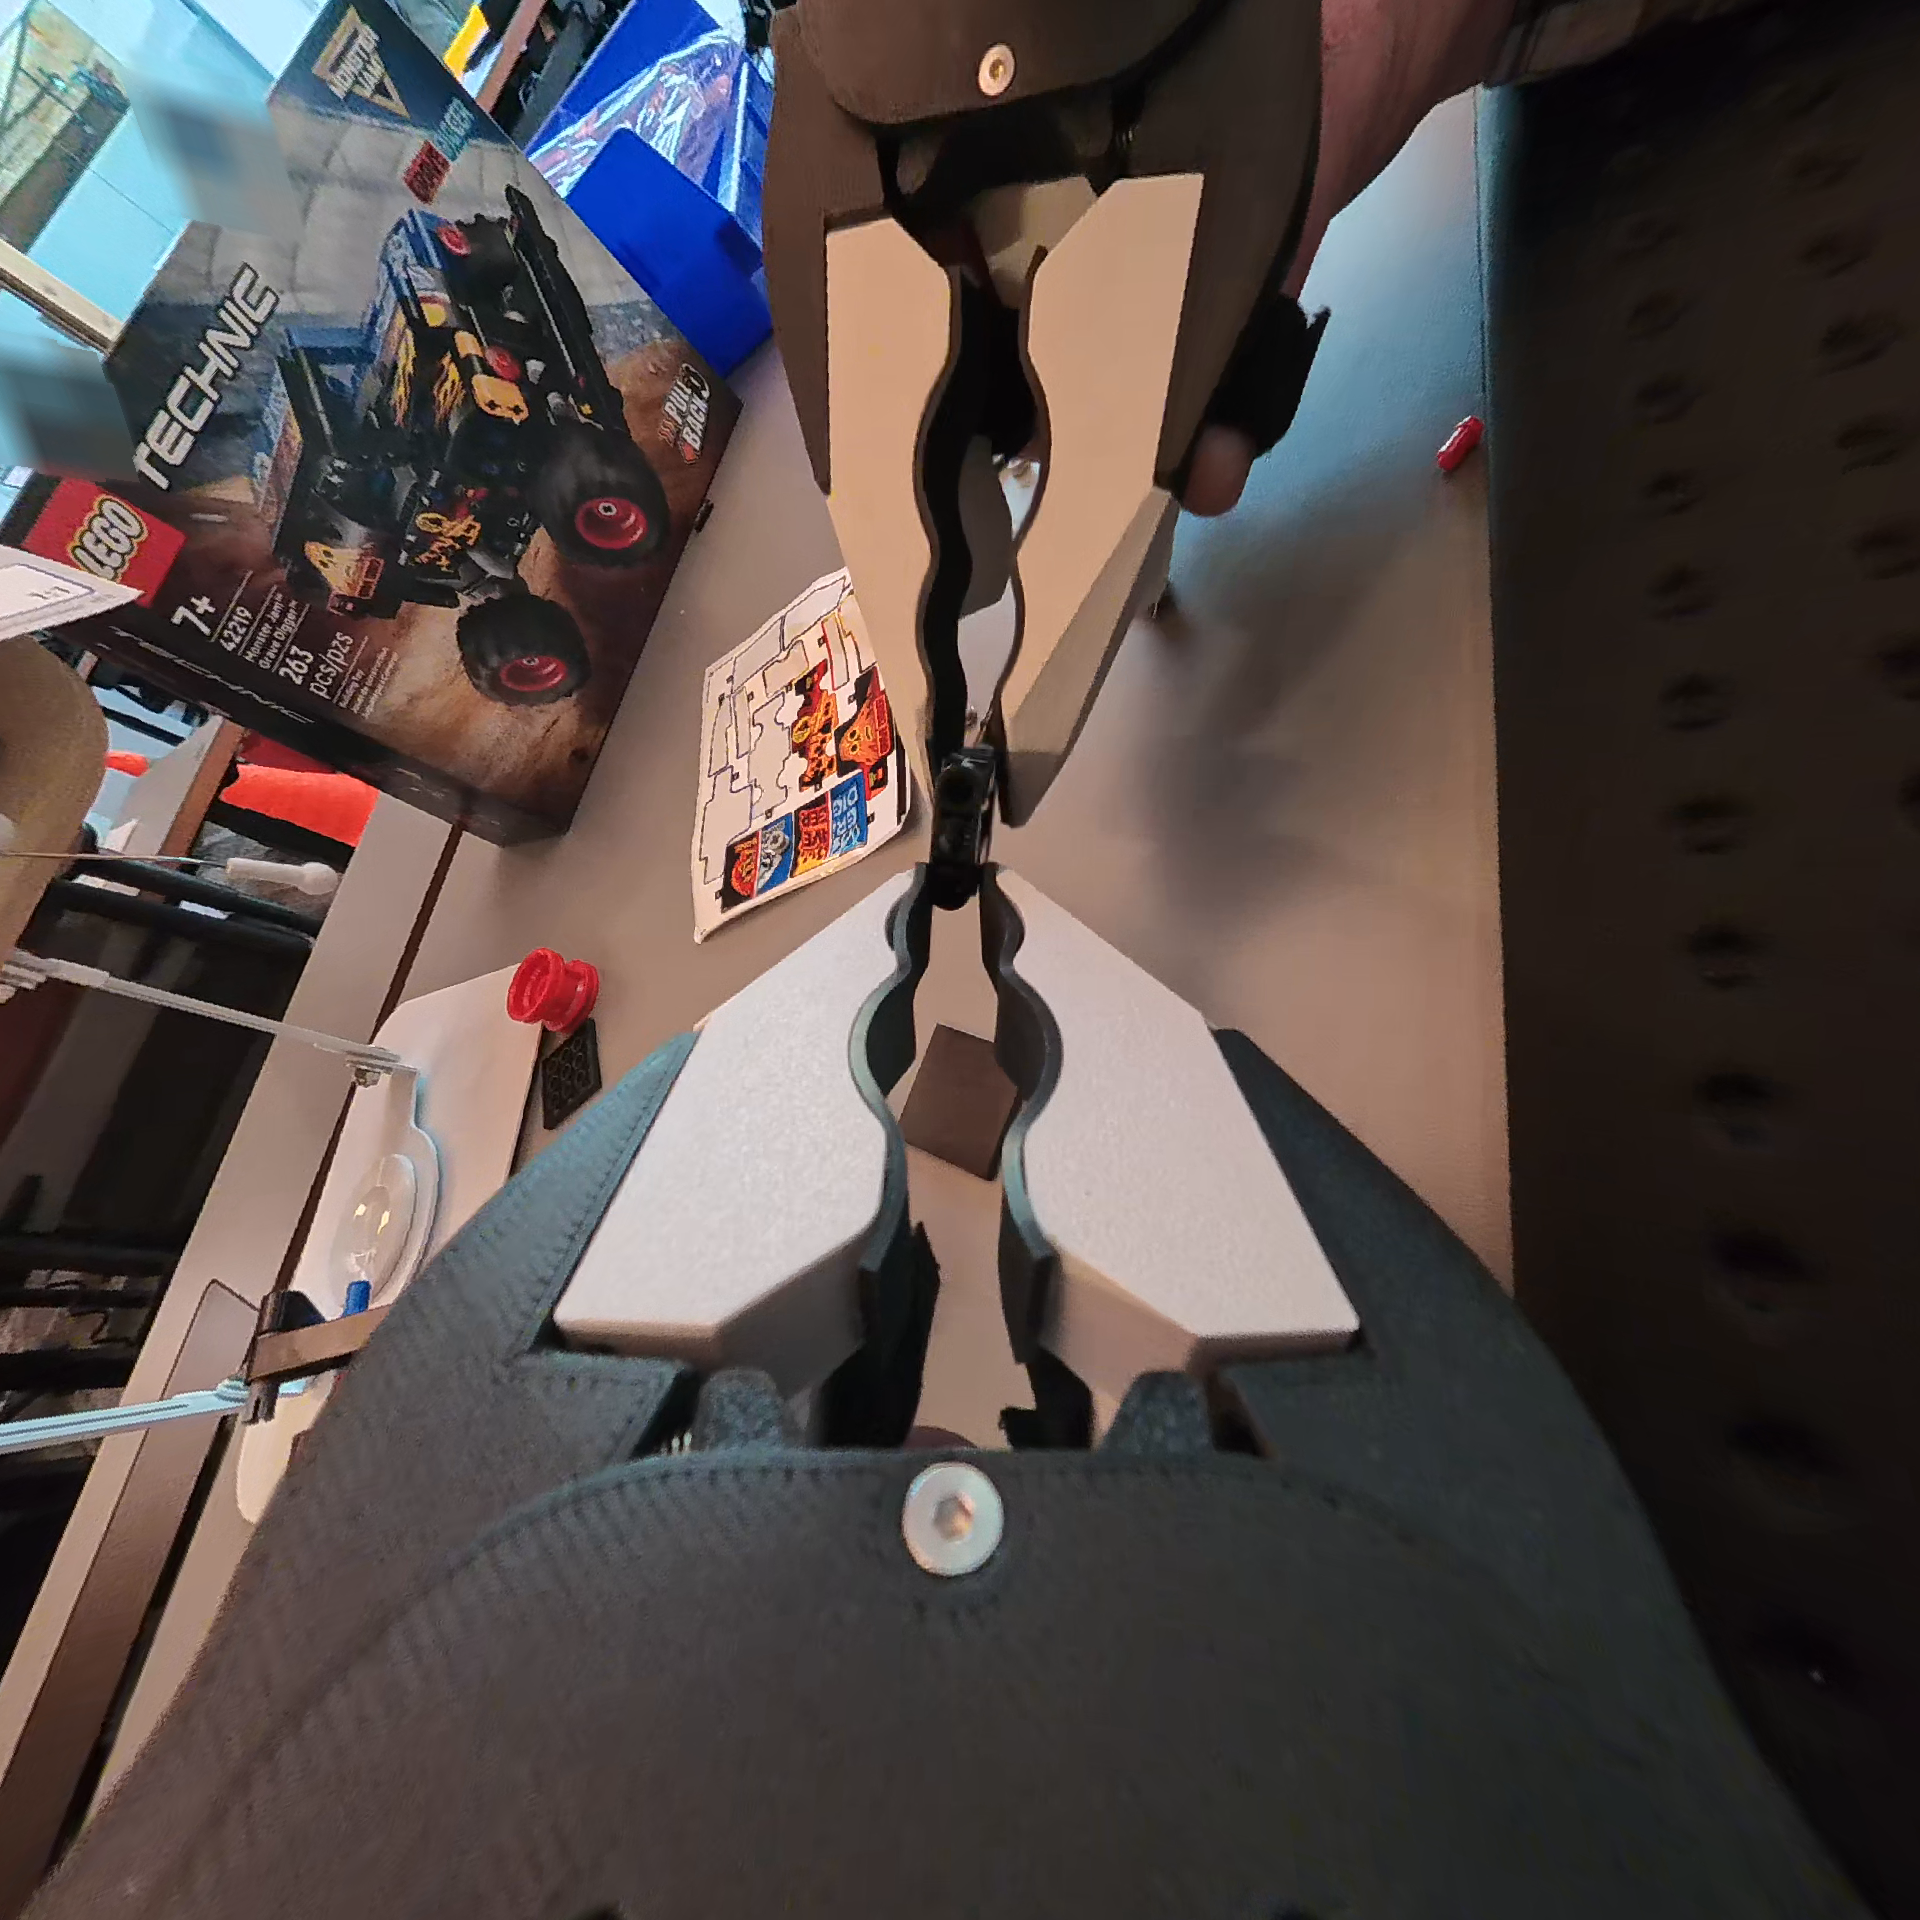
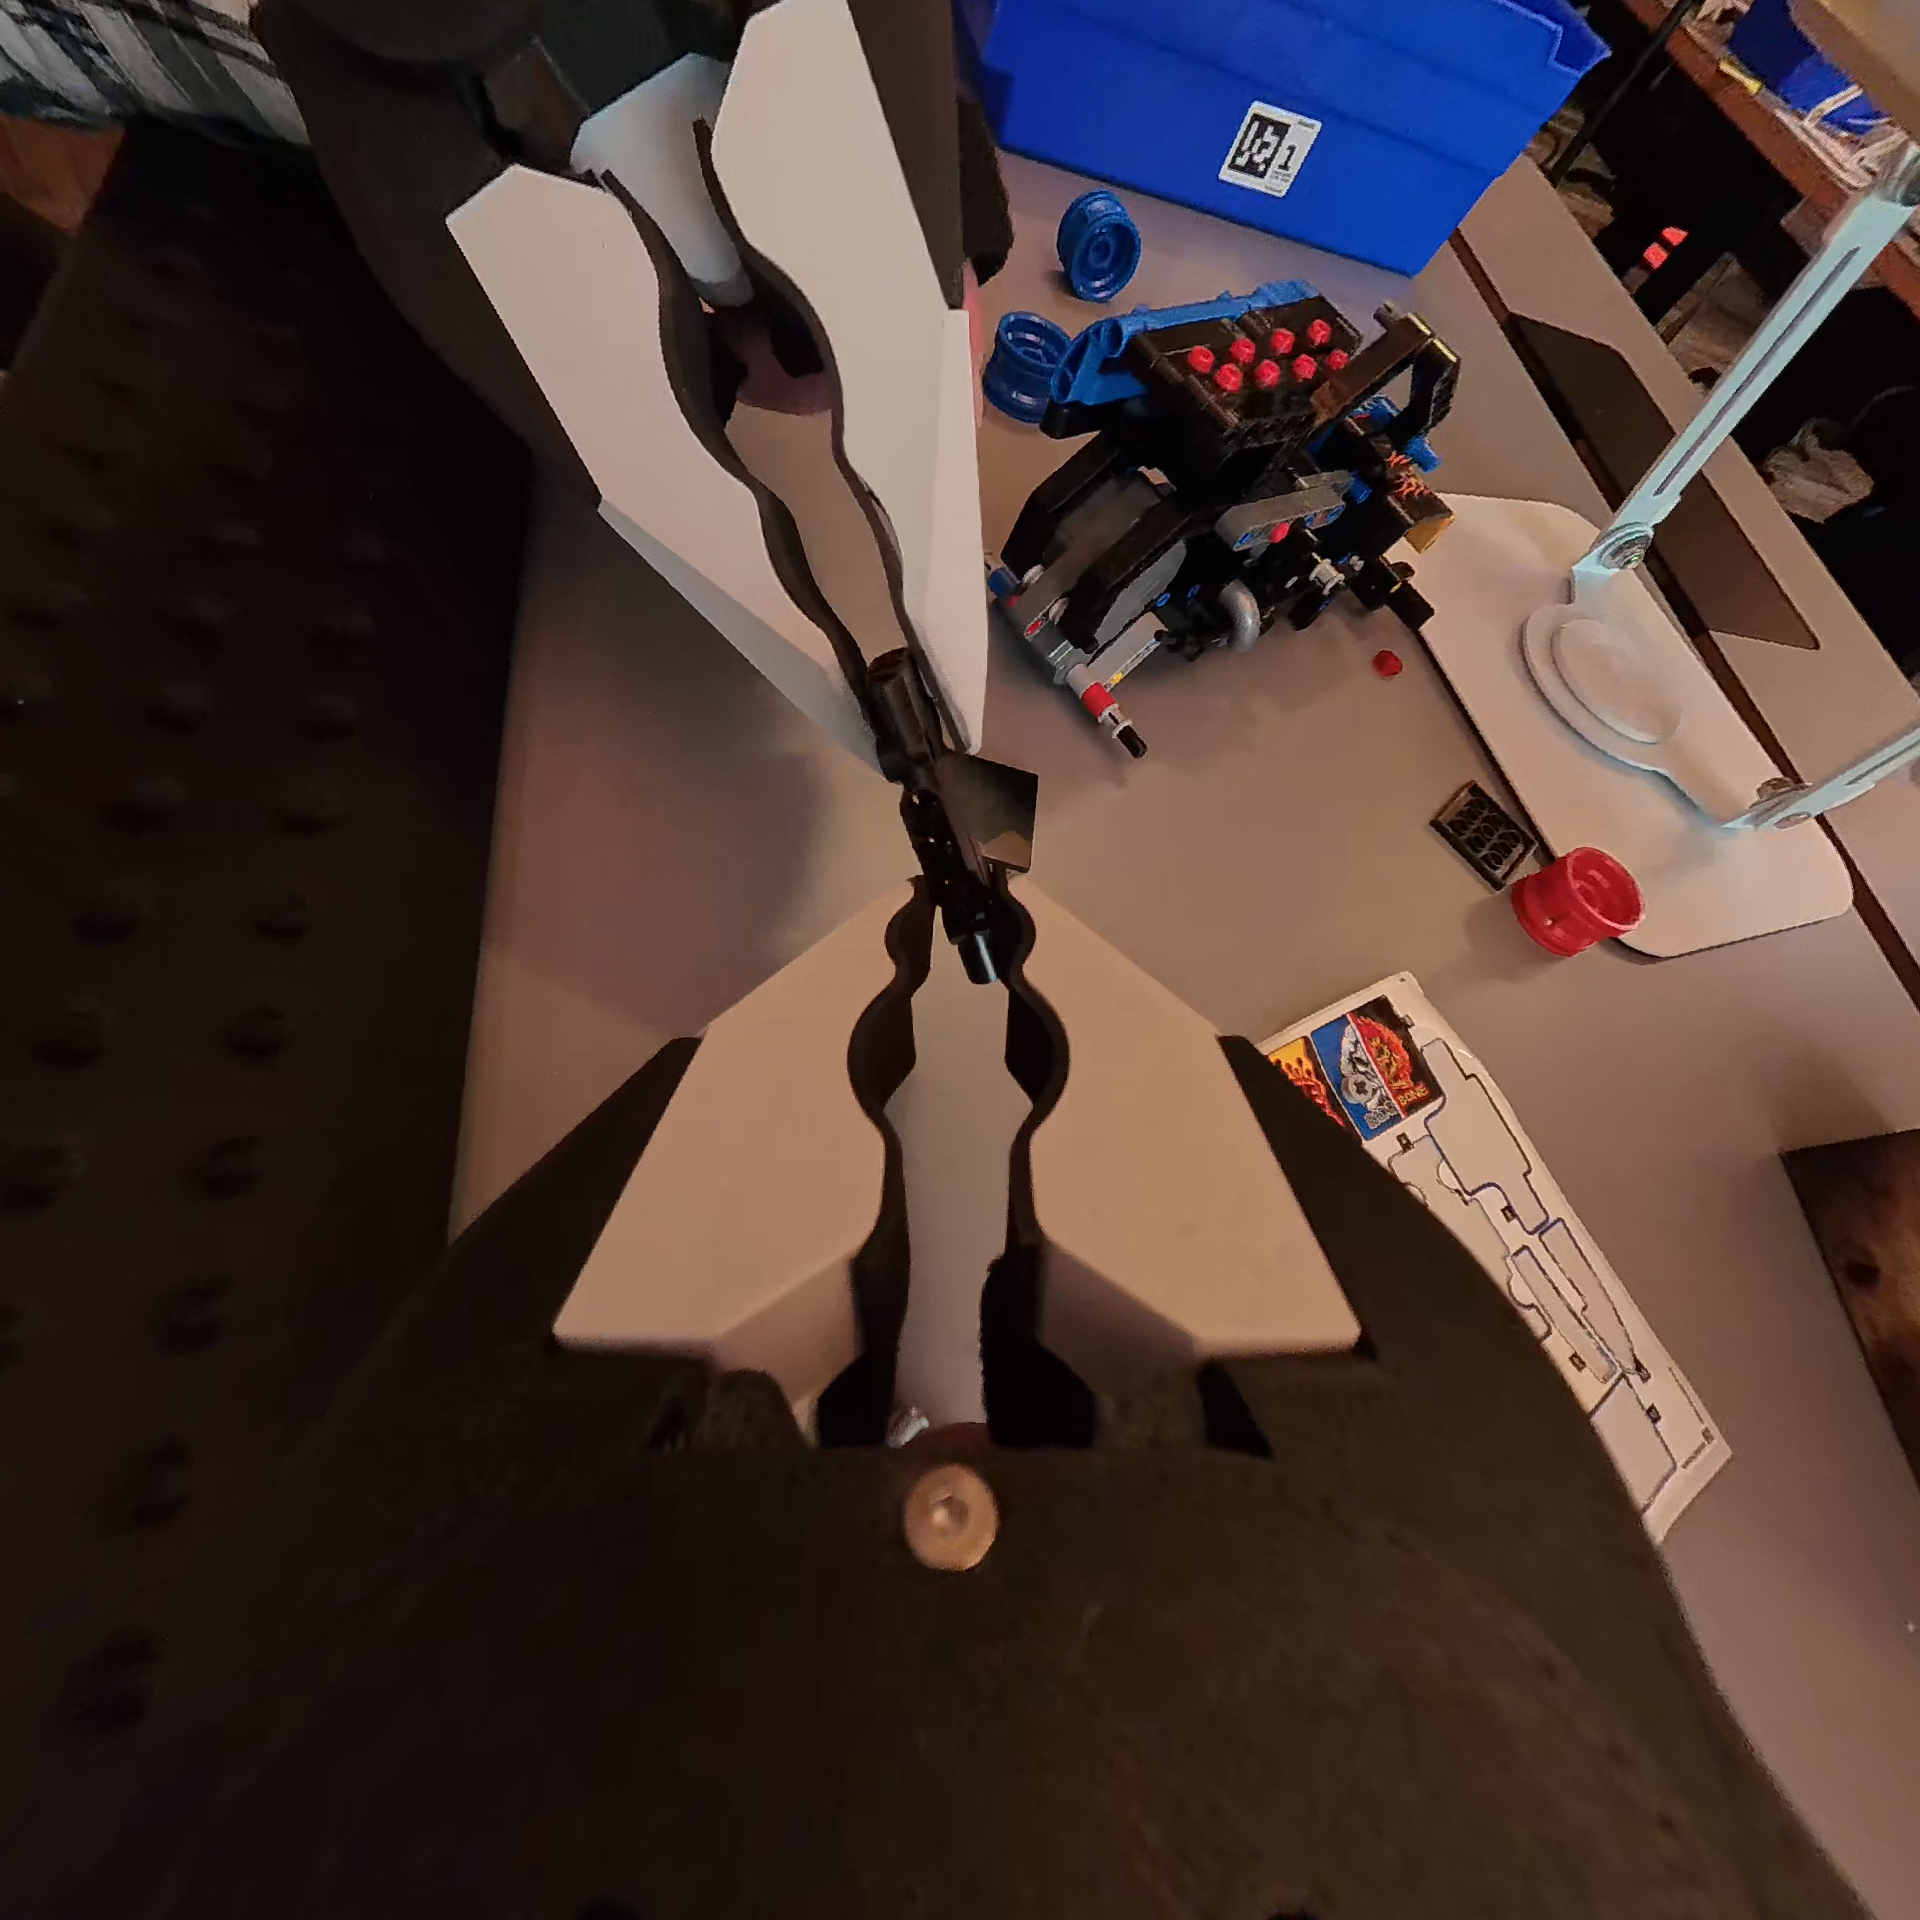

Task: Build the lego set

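I pinch the small black pin-jointed Lego piece (image 1: 961,821) between my left gripper (image 1: 951,894) and right gripper (image 2: 961,914), both closed on it. I hold it above the grey table (image 2: 1195,862) (clear of loose parts), probably to press its halves together.

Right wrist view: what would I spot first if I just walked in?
Two claws, left and right, meet tip to tip in the middle, pinching one small black piece above the grey table. Behind them sits a half-built black and blue truck, with a red wheel lying to its right.
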The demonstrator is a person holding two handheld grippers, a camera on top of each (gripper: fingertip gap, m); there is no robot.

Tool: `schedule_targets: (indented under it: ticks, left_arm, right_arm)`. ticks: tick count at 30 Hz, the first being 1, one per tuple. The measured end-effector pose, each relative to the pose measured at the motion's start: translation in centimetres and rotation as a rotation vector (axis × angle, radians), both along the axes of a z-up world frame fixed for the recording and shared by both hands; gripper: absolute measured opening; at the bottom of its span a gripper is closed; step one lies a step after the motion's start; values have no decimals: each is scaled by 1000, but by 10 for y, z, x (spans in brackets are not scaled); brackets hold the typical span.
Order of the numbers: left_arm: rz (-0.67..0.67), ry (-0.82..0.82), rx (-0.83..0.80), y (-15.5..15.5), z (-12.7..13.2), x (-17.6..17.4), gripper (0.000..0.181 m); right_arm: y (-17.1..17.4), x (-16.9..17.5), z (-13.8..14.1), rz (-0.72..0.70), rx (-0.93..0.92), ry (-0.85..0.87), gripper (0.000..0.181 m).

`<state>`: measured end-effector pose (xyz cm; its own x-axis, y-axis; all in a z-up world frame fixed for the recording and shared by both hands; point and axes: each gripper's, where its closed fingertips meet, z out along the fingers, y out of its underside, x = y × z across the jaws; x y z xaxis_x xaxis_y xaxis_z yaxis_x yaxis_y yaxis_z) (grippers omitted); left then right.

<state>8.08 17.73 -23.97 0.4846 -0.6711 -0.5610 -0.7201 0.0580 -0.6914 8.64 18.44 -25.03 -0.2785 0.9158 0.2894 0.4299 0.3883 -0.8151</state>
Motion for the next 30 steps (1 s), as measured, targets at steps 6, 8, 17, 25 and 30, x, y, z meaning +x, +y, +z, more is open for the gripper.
schedule_targets:
  ticks: [6, 8, 17, 25, 30]
  left_arm:
    - [1, -4, 9, 0, 2, 0, 10]
    - [7, -15, 19, 1, 5, -1, 10]
    - [76, -91, 50, 10, 21, -15, 27]
    - [59, -92, 113, 6, 31, -12, 19]
    - [23, 10, 133, -1, 23, -2, 17]
  right_arm:
    - [0, -3, -2, -3, 32, 1, 7]
    - [2, -4, 5, -16, 41, 32, 6]
    - [25, -7, 38, -168, 667, 160, 5]
    - [23, -10, 37, -169, 819, 144, 6]
    - [19, -10, 25, -121, 763, 112, 6]
